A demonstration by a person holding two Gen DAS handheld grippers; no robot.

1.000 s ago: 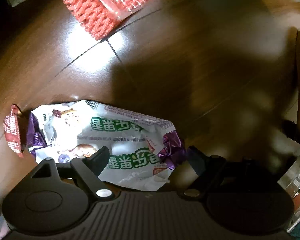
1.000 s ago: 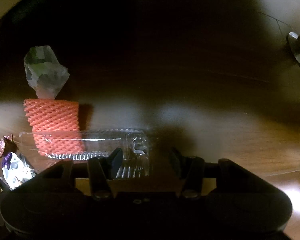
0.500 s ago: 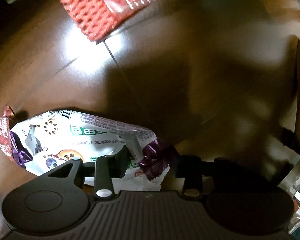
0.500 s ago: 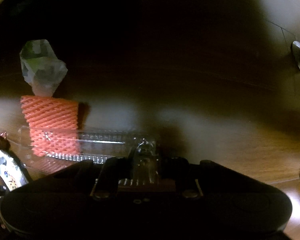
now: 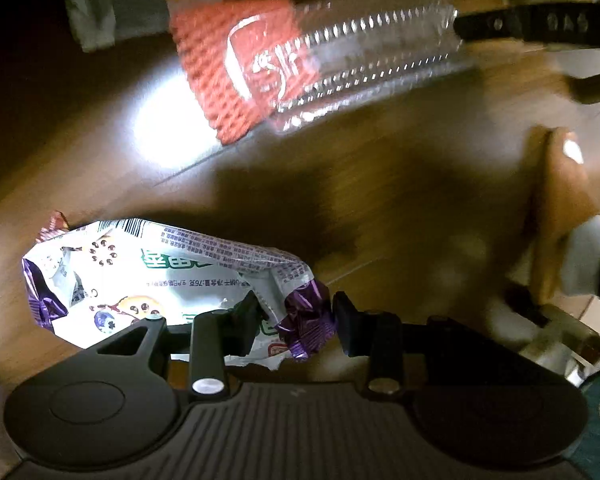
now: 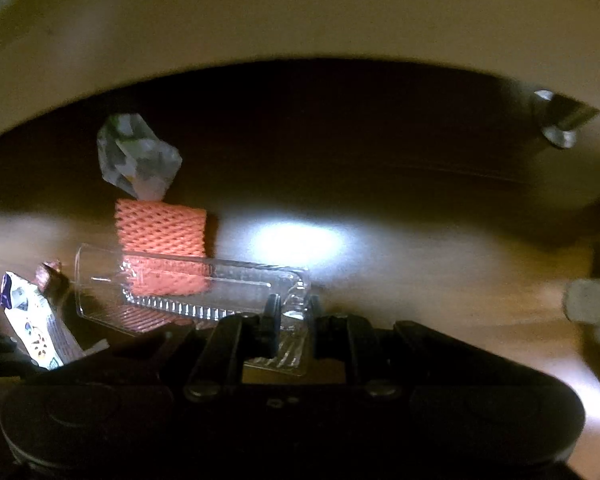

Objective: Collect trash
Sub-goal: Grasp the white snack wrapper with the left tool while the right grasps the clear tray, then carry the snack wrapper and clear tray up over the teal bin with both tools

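Left gripper (image 5: 294, 318) jaws clamped on white-purple snack wrapper (image 5: 148, 276), right gripper (image 6: 292, 318) jaws closing on clear plastic tray (image 6: 204, 288), orange foam net (image 6: 160, 232) beneath, wooden floor (image 5: 400, 184).

The tray's (image 6: 188, 292) near end is hidden behind the right gripper (image 6: 292, 312). The wrapper's (image 5: 148, 280) lower edge is covered by the left gripper (image 5: 294, 320). The crumpled bag (image 5: 112, 12) is blurred and cut by the top edge.
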